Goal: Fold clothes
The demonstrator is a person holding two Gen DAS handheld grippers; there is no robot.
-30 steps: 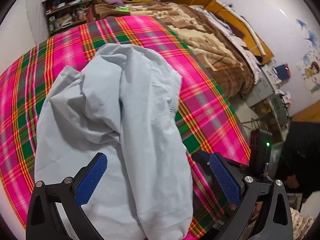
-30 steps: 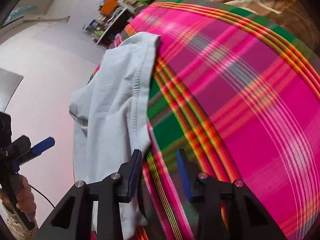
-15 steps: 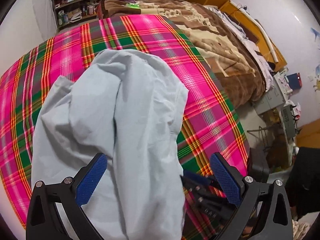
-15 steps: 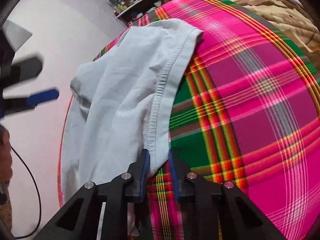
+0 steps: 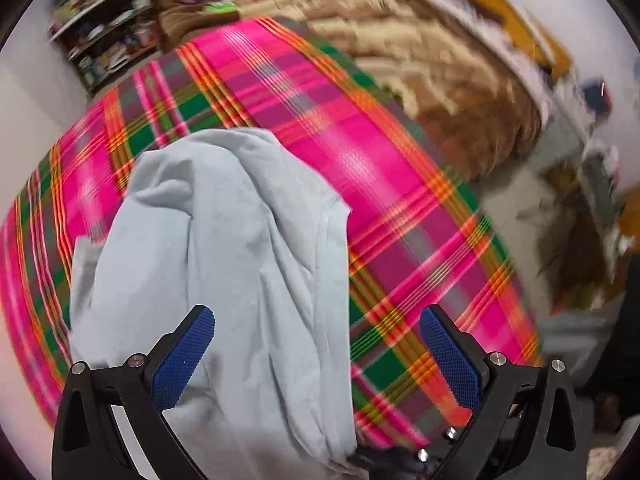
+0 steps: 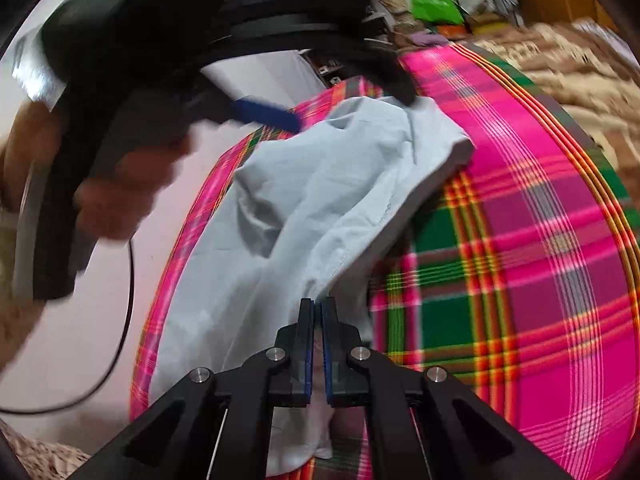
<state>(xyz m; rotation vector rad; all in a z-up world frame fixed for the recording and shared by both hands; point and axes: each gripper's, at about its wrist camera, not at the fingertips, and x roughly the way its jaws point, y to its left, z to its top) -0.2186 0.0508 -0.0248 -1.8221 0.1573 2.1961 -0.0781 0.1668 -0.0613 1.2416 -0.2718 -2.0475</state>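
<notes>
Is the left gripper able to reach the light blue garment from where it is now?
Probably yes. The left gripper is open directly over the light blue garment, with nothing between; the right gripper pinches another edge.

Loud pink-and-green plaid bedspread (image 5: 384, 168), brown patterned blanket (image 5: 448, 76) behind it, cluttered shelves (image 5: 108, 36) (all blurry), bright green bag (image 6: 434, 4) up top.

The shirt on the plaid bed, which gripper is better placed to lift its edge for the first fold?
Right. The right gripper is closing on the shirt hem, cloth between its pads. The left gripper is open above the shirt, gripping nothing.
</notes>
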